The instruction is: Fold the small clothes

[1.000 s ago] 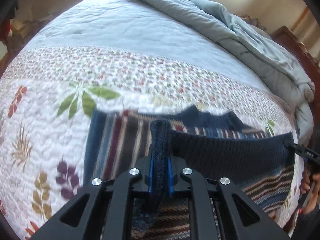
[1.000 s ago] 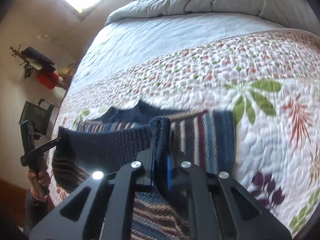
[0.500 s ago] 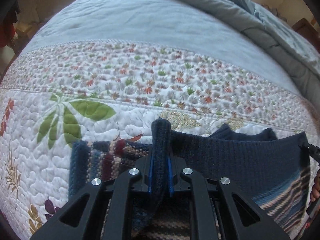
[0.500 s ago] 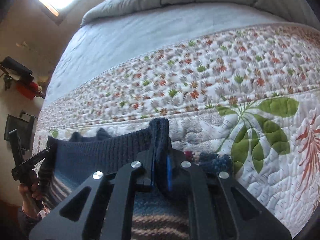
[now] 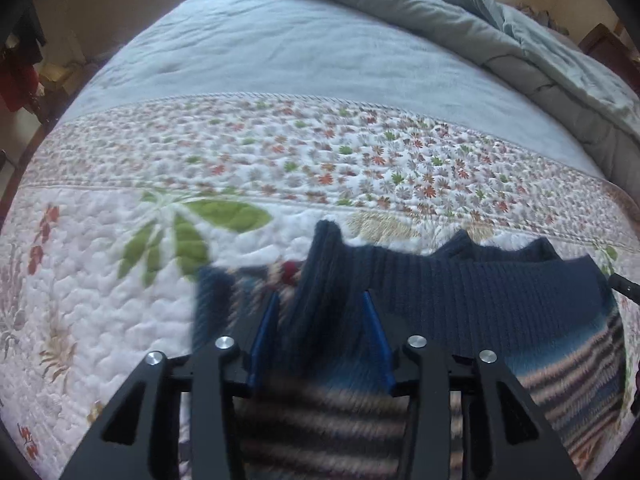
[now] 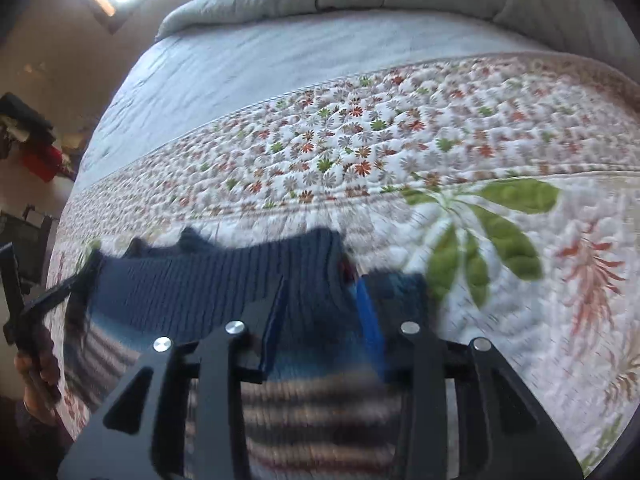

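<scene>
A small knitted sweater (image 5: 500,304), navy ribbed at its hem with brown, cream and blue stripes, lies folded over on the floral quilt (image 5: 120,288). My left gripper (image 5: 320,308) is open, its blue-padded fingers apart around the sweater's raised hem corner. My right gripper (image 6: 322,292) is also open, around the hem's other corner; the sweater shows there (image 6: 180,292) too. The right gripper's tip shows at the right edge of the left wrist view (image 5: 624,286). The left gripper and the hand holding it show at the left edge of the right wrist view (image 6: 44,304).
The quilt (image 6: 520,300) covers the near part of the bed. Beyond it lies a pale blue sheet (image 5: 280,52) and a bunched grey-blue duvet (image 5: 520,40) at the far end. Dark furniture and a red object (image 6: 40,160) stand off the bed's left side.
Both grippers carried the navy hem forward over the striped body, then opened; the fingers that were clamped on the hem now stand apart around it.
</scene>
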`<state>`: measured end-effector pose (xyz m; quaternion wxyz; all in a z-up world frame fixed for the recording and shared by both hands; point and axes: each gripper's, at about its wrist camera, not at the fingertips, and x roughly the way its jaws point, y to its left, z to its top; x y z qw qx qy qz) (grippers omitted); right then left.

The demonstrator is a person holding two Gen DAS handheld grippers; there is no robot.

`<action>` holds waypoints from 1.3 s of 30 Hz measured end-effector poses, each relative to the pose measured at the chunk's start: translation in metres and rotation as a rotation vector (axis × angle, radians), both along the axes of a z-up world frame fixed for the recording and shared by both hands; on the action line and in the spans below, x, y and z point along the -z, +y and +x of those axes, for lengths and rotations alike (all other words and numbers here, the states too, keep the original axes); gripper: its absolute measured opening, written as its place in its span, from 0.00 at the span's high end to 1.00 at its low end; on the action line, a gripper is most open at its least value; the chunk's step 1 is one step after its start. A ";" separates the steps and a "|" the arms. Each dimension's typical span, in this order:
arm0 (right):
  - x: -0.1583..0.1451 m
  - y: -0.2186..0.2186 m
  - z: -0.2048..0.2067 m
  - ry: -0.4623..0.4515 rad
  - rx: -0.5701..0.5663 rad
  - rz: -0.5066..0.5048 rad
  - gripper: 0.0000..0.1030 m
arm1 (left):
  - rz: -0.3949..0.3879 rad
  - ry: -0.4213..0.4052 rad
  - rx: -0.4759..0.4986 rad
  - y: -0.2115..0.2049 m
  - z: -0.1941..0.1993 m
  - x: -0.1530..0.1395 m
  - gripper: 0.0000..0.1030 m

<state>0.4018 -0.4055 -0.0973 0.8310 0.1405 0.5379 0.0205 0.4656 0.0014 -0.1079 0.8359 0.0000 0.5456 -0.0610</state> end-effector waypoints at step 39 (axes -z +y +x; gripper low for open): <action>0.024 -0.034 -0.204 0.128 -0.122 0.205 0.86 | -0.063 0.149 -0.016 0.086 -0.168 0.025 0.65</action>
